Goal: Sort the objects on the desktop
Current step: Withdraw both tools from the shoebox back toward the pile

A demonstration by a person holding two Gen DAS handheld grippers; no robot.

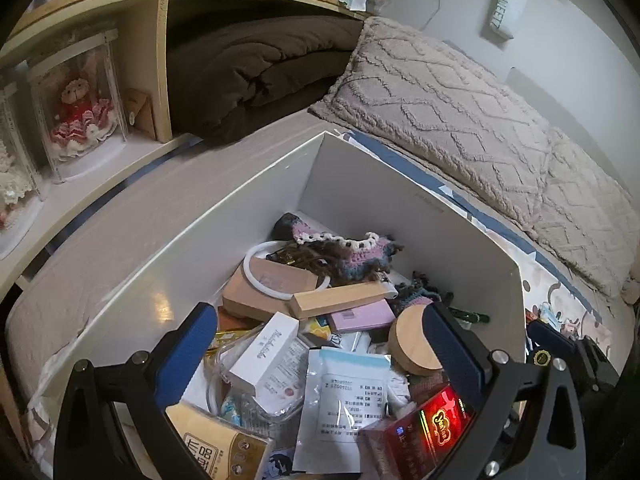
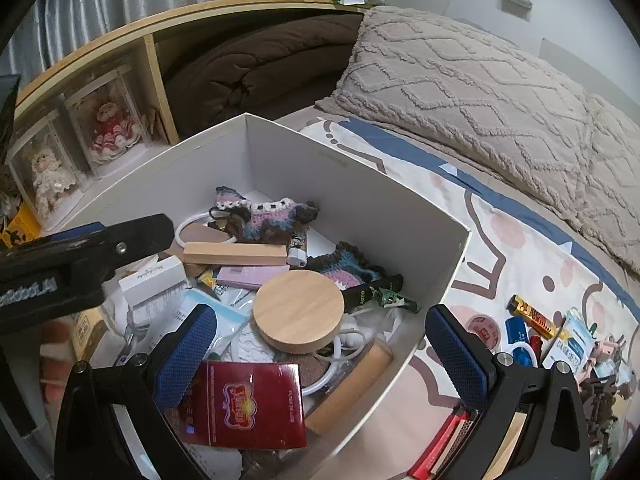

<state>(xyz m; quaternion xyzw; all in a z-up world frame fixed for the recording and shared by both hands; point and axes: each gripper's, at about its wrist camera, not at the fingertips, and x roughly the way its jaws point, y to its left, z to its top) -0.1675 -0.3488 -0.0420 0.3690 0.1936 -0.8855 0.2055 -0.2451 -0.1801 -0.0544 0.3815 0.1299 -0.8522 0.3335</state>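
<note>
Bedroom setting — a white box (image 2: 400,216) sits on a patterned sheet (image 2: 520,248), pillow (image 2: 480,92) behind it, shelf (image 1: 120,8) with two boxed dolls to the box's left.

Both grippers hang over the box's near end. Right gripper (image 2: 320,352) is spread wide, nothing pinched; the red pack (image 2: 250,404) lies flat in the box below the jaws, apart from both pads. Left gripper (image 1: 324,344) looks spread too, pads clear of the clutter under it.

Handling, judged: the red pack is light, stiff card, glossy — likely slippery; best taken across its short sides. Round wooden lid (image 2: 298,308) beside it is rigid and wider, so edge-to-edge only. Wooden block (image 2: 236,254) further back is stiff, easy across its narrow faces.

Counted in the box: one red pack, one lid, one block, one white ring (image 1: 256,256), one lighter (image 2: 298,250). Small items still lie on the sheet right of the box; too blurred to count.
</note>
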